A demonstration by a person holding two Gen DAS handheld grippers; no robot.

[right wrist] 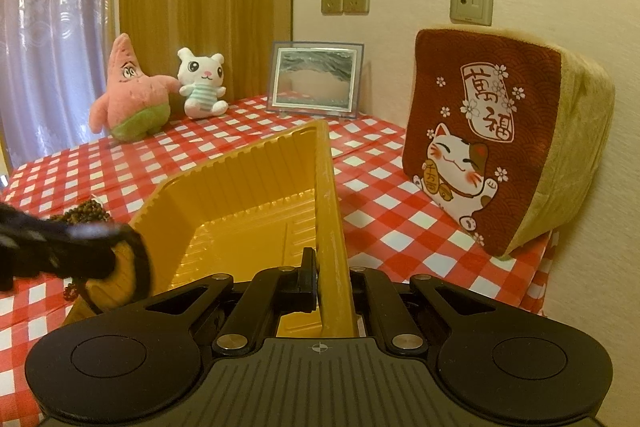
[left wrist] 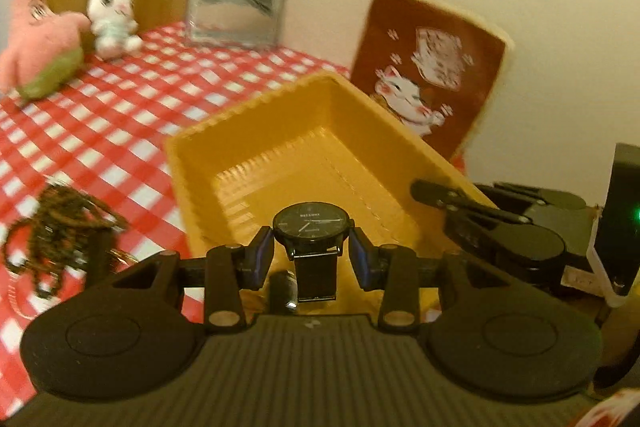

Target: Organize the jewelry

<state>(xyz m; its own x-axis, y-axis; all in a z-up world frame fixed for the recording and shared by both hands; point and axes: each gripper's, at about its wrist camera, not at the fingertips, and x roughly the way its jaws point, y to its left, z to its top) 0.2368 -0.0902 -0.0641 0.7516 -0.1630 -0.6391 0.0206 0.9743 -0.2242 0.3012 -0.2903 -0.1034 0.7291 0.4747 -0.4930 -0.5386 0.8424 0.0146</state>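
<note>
Both wrist views close, angled down, sharing yellow tray (left wrist: pixel 224 151).

Right gripper (right wrist: pixel 318 285) jaws tight on yellow tray (right wrist: pixel 240 163) wall.

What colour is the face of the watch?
Black, on the watch; the left wrist view shows it best.

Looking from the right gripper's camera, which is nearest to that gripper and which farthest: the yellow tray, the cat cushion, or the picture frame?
1. Yellow tray: the right gripper is clamped on its wall.
2. Cat cushion: to the right, partway back.
3. Picture frame: standing at the far wall, centre.
</note>
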